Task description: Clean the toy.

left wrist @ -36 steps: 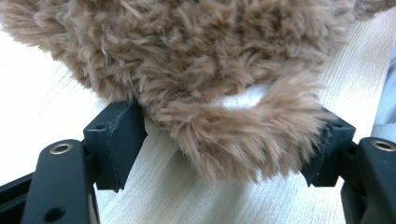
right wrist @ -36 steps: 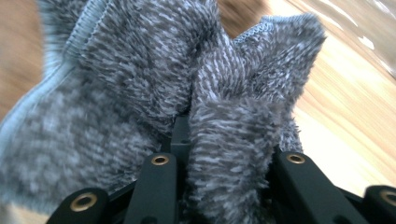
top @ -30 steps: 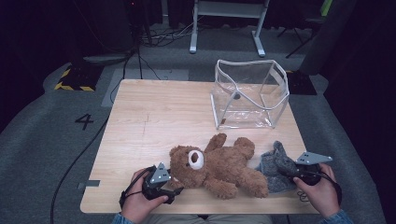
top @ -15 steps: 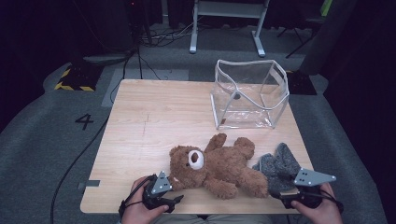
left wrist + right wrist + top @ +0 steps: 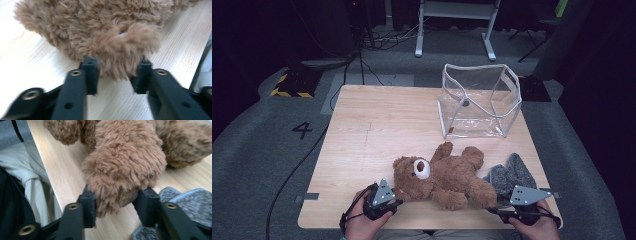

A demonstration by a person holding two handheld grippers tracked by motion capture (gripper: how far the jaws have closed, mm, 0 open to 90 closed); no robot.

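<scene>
Near the table's (image 5: 362,125) front edge, from above, a brown teddy bear (image 5: 447,175) lies lengthwise between both hands, head toward the left gripper (image 5: 393,202), leg toward the right gripper (image 5: 492,209). Left gripper view: jaws, just closing, clench a furry ear (image 5: 120,55). Right gripper view: jaws, just closing, squeeze a foot (image 5: 122,177) beside grey cloth (image 5: 187,205).

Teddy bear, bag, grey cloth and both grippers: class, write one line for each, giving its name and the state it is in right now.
Teddy bear: lying flat on the table, gripped at both ends.
Clear bag: standing open, nothing visible inside.
Grey cloth: crumpled beside the bear, not gripped.
Left gripper: jaws have just closed on the bear's ear.
Right gripper: jaws have just closed on the bear's leg.
Table: wooden top, bears everything.
</scene>
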